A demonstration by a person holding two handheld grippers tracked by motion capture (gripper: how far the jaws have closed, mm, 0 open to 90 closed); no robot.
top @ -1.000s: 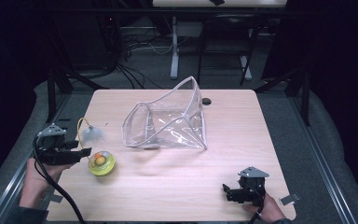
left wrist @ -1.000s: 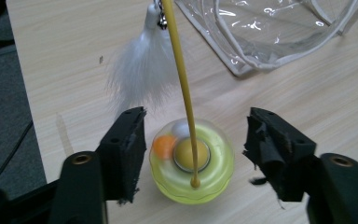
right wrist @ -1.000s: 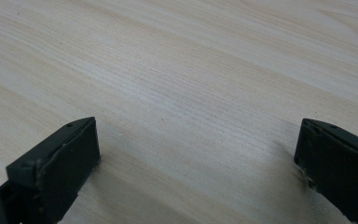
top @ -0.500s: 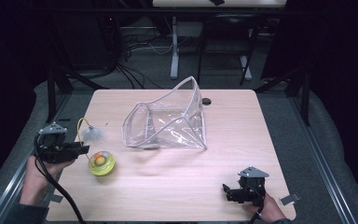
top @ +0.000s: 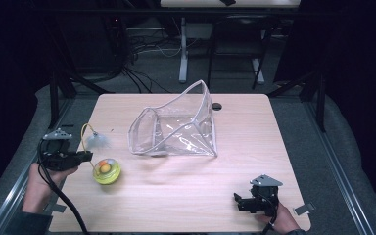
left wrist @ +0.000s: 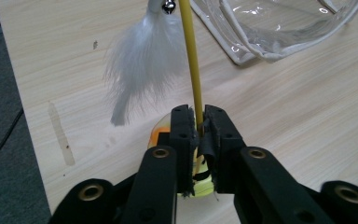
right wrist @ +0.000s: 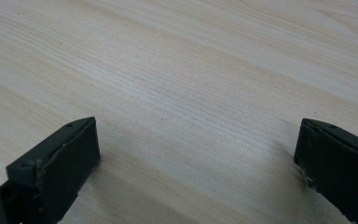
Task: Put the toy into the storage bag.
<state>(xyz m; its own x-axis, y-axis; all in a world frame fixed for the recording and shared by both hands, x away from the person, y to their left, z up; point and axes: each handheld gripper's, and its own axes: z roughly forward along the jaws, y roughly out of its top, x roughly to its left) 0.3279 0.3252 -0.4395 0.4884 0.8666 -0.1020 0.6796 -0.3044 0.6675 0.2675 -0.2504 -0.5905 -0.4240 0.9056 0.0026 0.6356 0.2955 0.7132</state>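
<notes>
The left tongs were clenched on the yellow wand of a cat toy at the tabletop's left edge. The wand ran away from the tongs toward the clear bag, to their right. The right tongs lay released, well apart.

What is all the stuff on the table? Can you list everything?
Feather toy: one, white feather on a yellow wand, left side of table, wand pinched by the left gripper.
Toy base: one, yellow-green with an orange ball, front left.
Clear bag: one, see-through with pale trim, middle, lying open.
Table: one, light wood.
Left gripper: one, black, shut on the wand.
Right gripper: one, black, open, front right.
</notes>
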